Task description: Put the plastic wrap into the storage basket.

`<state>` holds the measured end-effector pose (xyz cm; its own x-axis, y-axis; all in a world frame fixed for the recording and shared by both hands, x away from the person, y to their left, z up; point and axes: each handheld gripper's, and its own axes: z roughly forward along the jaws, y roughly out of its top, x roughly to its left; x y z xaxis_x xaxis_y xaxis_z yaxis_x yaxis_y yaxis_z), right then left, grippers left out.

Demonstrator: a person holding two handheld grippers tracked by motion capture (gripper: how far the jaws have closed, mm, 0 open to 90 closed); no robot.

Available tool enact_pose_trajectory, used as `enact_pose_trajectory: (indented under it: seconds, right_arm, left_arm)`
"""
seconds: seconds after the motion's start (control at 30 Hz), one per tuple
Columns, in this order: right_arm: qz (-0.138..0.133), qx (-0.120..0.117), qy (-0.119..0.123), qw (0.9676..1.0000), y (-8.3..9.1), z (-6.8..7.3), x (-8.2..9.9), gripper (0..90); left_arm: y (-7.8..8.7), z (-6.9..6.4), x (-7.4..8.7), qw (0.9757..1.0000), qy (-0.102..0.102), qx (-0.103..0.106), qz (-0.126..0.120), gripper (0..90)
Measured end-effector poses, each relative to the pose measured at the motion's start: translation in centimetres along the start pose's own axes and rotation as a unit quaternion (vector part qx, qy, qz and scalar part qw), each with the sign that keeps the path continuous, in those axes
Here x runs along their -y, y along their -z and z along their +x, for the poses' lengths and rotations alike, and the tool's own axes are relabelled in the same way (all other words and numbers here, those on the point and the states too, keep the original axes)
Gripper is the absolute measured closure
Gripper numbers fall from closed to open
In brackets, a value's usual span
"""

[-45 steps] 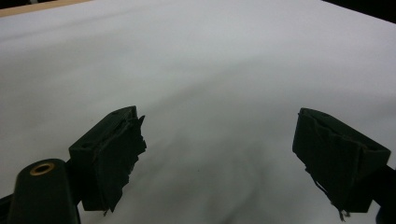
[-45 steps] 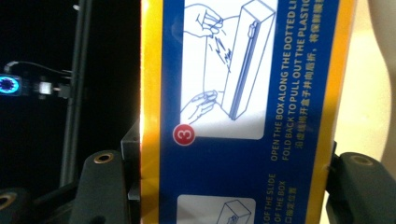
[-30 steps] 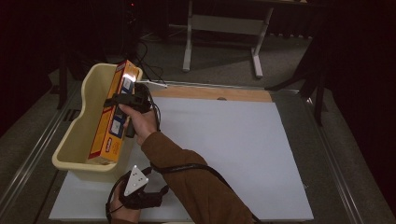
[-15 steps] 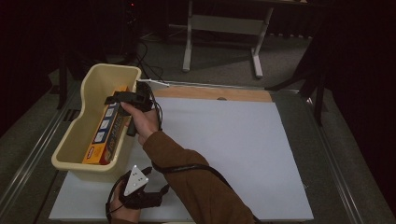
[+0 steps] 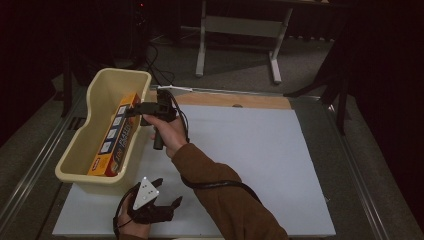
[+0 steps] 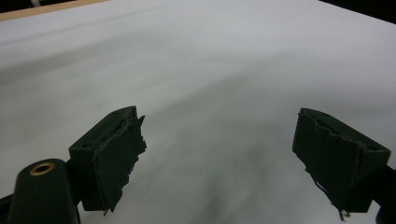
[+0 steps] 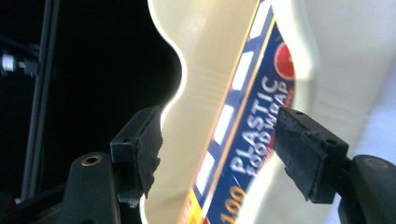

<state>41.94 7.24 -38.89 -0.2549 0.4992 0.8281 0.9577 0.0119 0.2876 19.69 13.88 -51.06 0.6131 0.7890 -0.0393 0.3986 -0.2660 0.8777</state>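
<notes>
An orange and blue box of plastic food wrap [image 5: 116, 136] lies lengthwise inside a cream plastic bin [image 5: 75, 145] at the table's left. My right gripper [image 5: 131, 111] hovers at the bin's right rim, pointing left at the box's far end. Its jaws have just been closing a little but still stand wide, nothing pressed between them. In the right gripper view the box [image 7: 252, 140] and the bin wall [image 7: 201, 56] lie beyond my right gripper [image 7: 217, 126]. My left gripper [image 5: 167, 194] rests open on the white sheet near the front edge, and in its own view my left gripper [image 6: 217, 135] is empty.
A white sheet [image 5: 250, 160] covers most of the table, with a wooden strip [image 5: 235, 100] along its far edge. A black cable [image 5: 210, 184] trails across the sleeve. A metal stand [image 5: 240, 30] is on the floor behind the table.
The box went from being held up and tilted over the bin to lying flat inside it. My right gripper let it go and drew back to the right. The left hand stayed still.
</notes>
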Motion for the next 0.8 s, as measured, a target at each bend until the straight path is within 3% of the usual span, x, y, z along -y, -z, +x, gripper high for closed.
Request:
enact_pose_trajectory:
  seconds: [0.2, 0.33, 0.4, 0.5, 0.57, 0.63, 0.73, 0.8]
  right_arm:
    - [0.005, 0.014, 0.05, 0.9986, 1.9, -0.6, 0.8, 34.6]
    - [0.005, 0.034, 0.108, 0.9935, 3.5, -0.6, 1.4, 34.7]
    - [0.001, 0.046, 0.152, 0.9874, 4.3, -0.6, 1.8, 34.5]
    - [0.001, 0.058, 0.221, 0.9734, 5.8, -0.7, 2.6, 34.4]
    - [0.015, 0.064, 0.235, 0.9697, 6.7, -1.1, 3.1, 35.1]
    - [0.017, 0.064, 0.24, 0.9685, 7.1, -1.3, 3.2, 35.0]
    - [0.017, 0.071, 0.277, 0.9582, 8.8, -2.7, 4.0, 30.6]
    - [0.022, 0.074, 0.281, 0.9567, 9.7, -3.5, 4.3, 30.6]
  left_arm:
    - [0.1, -0.1, 0.0, 1.0, -0.002, -0.005, -0.001, 15.3]
    - [0.1, -0.1, 0.0, 1.0, -0.003, -0.008, 0.0, 15.3]
    - [0.1, -0.1, 0.0, 1.0, -0.003, -0.009, 0.0, 15.3]
    - [0.1, -0.1, 0.0, 1.0, -0.003, -0.008, 0.001, 15.4]
    - [0.1, -0.1, 0.0, 1.0, -0.003, -0.008, 0.001, 15.4]
    - [0.1, -0.1, -0.1, 1.0, -0.004, -0.007, 0.0, 15.3]
    - [0.0, -0.2, -0.1, 1.0, -0.006, -0.007, 0.001, 15.3]
    - [-0.1, -0.2, -0.1, 1.0, -0.006, -0.007, 0.002, 15.3]
